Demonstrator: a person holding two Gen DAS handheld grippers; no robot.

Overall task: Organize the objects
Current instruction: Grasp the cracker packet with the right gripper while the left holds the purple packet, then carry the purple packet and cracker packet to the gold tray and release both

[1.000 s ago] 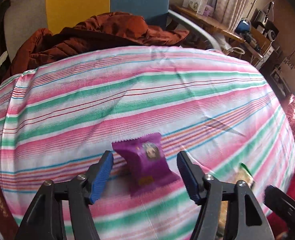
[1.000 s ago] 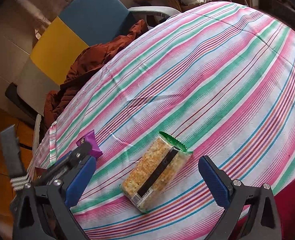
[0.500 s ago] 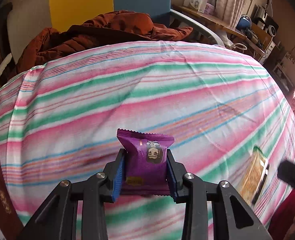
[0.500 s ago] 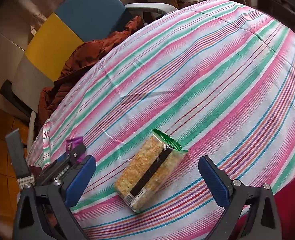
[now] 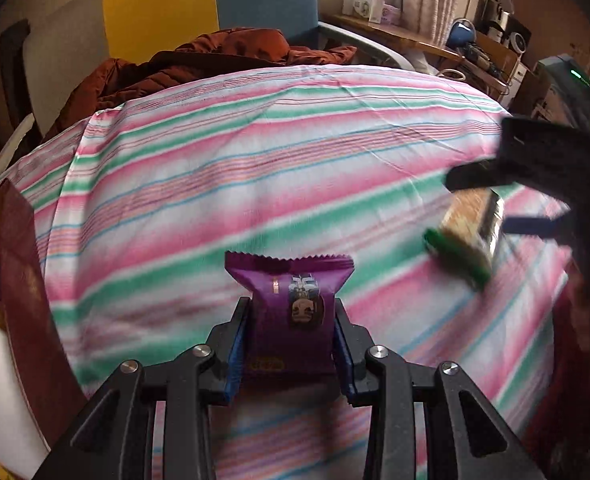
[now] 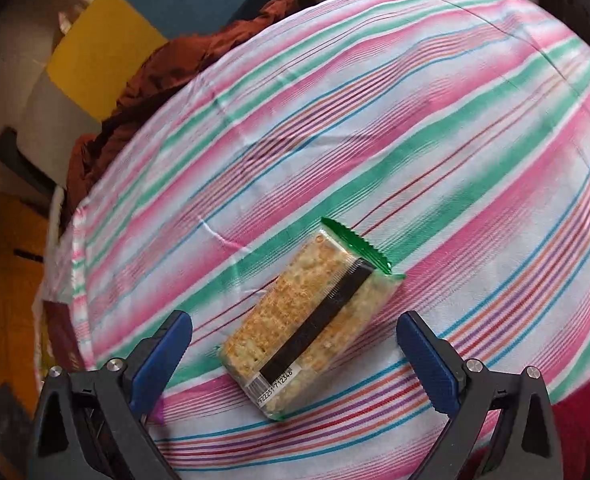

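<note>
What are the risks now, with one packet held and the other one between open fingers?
The left gripper pinches only the lower part of the purple snack packet, so it may slip or crush. The right gripper is open around the cracker pack, which lies diagonally, so closing may twist it.

Between our left gripper's [image 5: 291, 344] blue pads sits a purple snack packet [image 5: 291, 308] with a small printed face and gold lettering. Ahead of both tools we see the tablecloth [image 6: 375, 120] banded in pink, green and white, with thin blue, red and orange lines. Between our right gripper's [image 6: 295, 344] blue-padded black fingers lies a clear cracker pack [image 6: 307, 320]: golden-tan crackers, a black stripe, green crimped ends, a white barcode label. Beyond the cloth lie a rust-brown jacket [image 5: 199, 56] and yellow and blue panels [image 6: 107, 44].
</note>
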